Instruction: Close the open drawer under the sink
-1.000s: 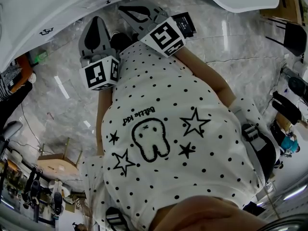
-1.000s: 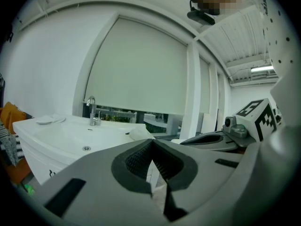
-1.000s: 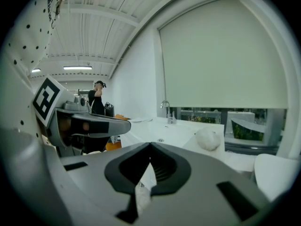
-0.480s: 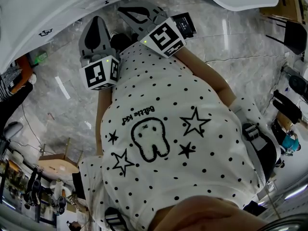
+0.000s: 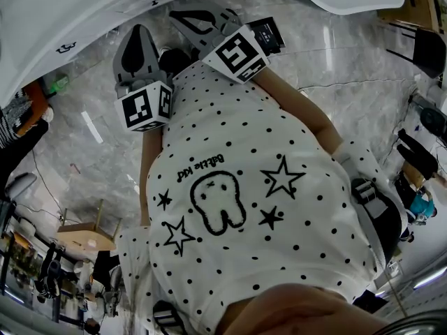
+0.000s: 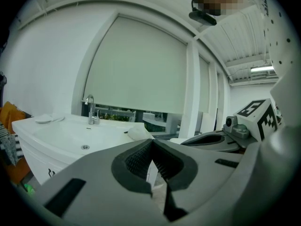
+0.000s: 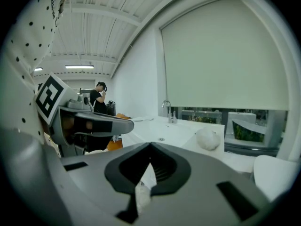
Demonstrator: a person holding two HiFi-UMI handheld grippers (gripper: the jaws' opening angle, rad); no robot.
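Floor: glossy grey marble-look tile with pale light streaks reflected in it. Standing on it are a white vanity at upper left, a small wooden stand at lower left and a black chair at the right edge.

Vanity top: white, basin sunk in. Chrome tap upright behind the basin. Shallow white dish at one end, crumpled white lump near the other.

Bright, white, hard-surfaced room.
Glossy grey veined marble floor; a pale roller blind covers the tall arched window in the plain white wall; a fluorescent ceiling tube glows overhead.
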